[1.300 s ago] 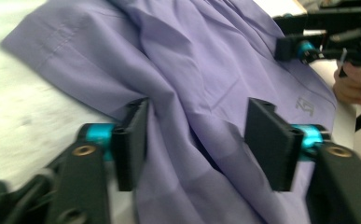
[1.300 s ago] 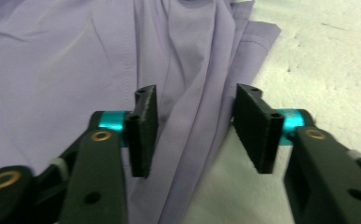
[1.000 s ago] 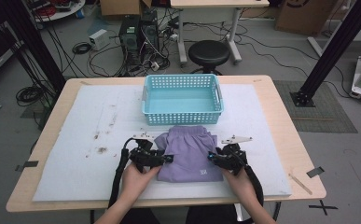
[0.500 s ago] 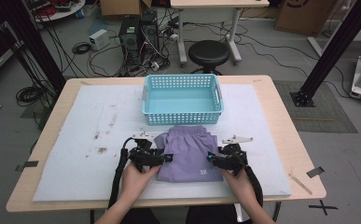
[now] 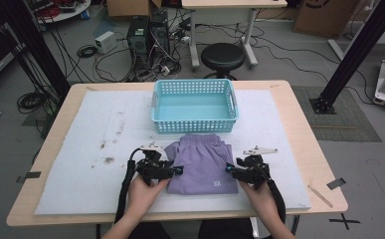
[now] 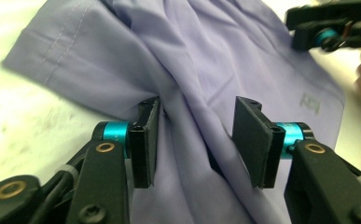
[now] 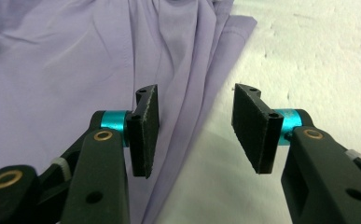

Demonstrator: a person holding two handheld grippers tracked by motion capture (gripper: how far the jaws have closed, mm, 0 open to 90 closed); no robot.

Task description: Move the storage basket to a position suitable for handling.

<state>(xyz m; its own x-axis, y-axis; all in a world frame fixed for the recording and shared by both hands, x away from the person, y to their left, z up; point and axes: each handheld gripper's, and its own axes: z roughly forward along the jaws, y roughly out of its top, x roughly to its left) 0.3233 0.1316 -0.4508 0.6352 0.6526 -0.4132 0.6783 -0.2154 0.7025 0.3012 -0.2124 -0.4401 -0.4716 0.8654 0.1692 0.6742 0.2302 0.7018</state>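
A folded lilac garment [image 5: 200, 163] lies on the white mat just in front of the light-blue basket [image 5: 195, 106]. My left gripper [image 5: 176, 171] sits at the cloth's left edge, and in the left gripper view the left gripper [image 6: 197, 140] is open, its jaws straddling a ridge of the lilac garment [image 6: 206, 70]. My right gripper [image 5: 230, 170] is at the cloth's right edge. Seen in the right gripper view, the right gripper [image 7: 194, 130] is open over the layered hem of the garment [image 7: 75, 60], one jaw above fabric and the other above bare mat.
The white mat [image 5: 80, 149] covers most of the wooden table [image 5: 299, 124] and has dark specks left of centre. The basket holds nothing. A stool [image 5: 223, 56], cables and a computer tower stand on the floor beyond the table.
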